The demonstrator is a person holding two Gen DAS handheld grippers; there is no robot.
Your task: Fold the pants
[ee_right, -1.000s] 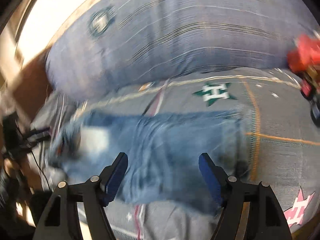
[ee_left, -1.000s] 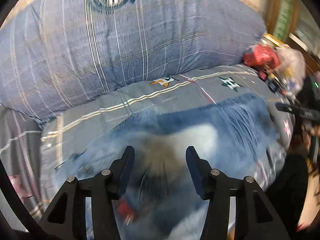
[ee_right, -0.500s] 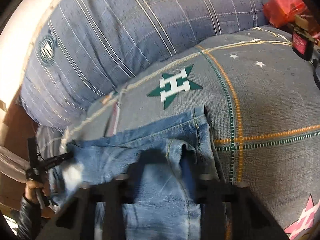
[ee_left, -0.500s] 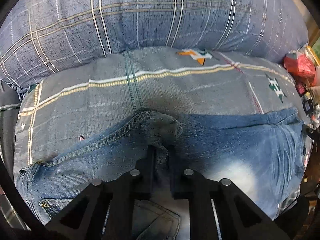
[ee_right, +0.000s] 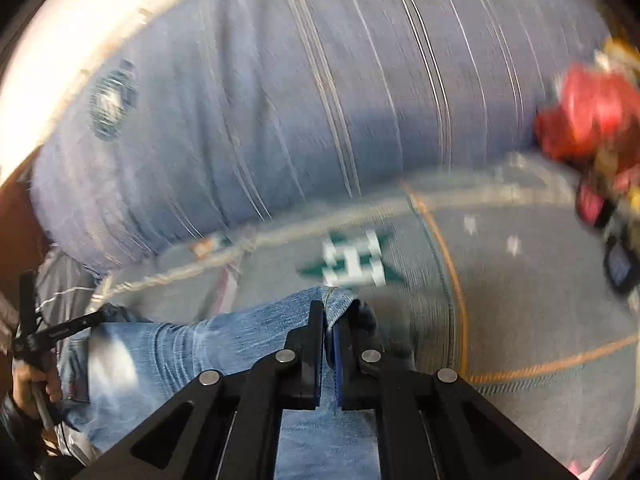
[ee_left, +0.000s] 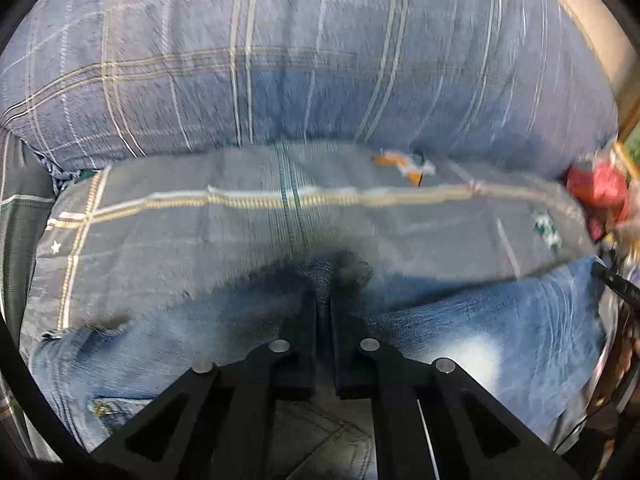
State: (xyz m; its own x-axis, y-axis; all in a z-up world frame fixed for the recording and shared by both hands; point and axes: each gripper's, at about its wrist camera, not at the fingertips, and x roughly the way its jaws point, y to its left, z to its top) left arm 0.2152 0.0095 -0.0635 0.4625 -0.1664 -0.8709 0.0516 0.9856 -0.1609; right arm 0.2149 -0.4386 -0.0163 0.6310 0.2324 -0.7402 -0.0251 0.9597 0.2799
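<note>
Pants (ee_right: 208, 344) pinched at far edge by both grippers, on bed.
Left gripper (ee_left: 323, 300), right gripper (ee_right: 329, 312): clamped on denim; lift evenly, keep edge taut.

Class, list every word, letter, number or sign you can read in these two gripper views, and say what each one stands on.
"H": white block letter inside the green star printed on the grey bedspread.
Round emblem on the blue plaid pillow: too blurred to read.
Orange and green star on the bedspread: blurred, no letter readable.
Jeans: no readable label.
</note>
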